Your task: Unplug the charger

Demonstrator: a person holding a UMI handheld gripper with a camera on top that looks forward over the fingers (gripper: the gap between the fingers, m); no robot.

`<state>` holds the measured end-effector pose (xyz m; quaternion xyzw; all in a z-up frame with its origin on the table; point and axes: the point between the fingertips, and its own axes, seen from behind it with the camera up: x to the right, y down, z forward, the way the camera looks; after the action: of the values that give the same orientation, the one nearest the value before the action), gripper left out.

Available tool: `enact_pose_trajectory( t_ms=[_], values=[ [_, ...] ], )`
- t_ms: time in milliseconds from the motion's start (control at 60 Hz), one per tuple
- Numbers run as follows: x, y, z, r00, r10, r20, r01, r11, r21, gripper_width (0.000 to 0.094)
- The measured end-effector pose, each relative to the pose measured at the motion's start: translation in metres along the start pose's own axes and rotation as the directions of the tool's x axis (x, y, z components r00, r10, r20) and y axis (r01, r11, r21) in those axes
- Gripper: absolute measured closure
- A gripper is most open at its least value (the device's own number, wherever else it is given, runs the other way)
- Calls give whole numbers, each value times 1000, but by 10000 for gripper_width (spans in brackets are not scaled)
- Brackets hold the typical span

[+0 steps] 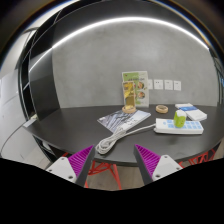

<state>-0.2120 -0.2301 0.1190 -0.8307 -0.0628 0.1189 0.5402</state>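
A white power strip [184, 127] lies on the dark table [80, 128], well beyond my fingers and to the right. A green and white charger [180, 118] stands plugged into it. A coiled white cable [122, 133] lies on the table just ahead of the fingers. My gripper [115, 160] is open and empty, its two purple pads [82, 160] wide apart, held off the table's near edge.
A magazine [124, 119] lies under the cable's far end. An upright printed card [134, 92], a tape roll [161, 107] and a small blue and white box [187, 106] stand at the back by the grey wall. A red chair frame [108, 168] shows below the table edge.
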Motion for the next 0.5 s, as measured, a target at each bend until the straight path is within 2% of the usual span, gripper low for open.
enact_pose_trajectory(
  t_ms=[83, 100, 133, 250, 500],
  values=[
    [0, -2, 6, 1000, 5, -23, -6, 1000, -13, 135],
    [23, 2, -5, 999, 9, -41, -9, 1000, -11, 134],
    [5, -2, 13, 998, 9, -55, -10, 1000, -8, 135],
    [26, -7, 23, 993, 10, -115, -11, 1000, -3, 135],
    [148, -20, 40, 972, 46, -232, -40, 999, 30, 135]
  ],
)
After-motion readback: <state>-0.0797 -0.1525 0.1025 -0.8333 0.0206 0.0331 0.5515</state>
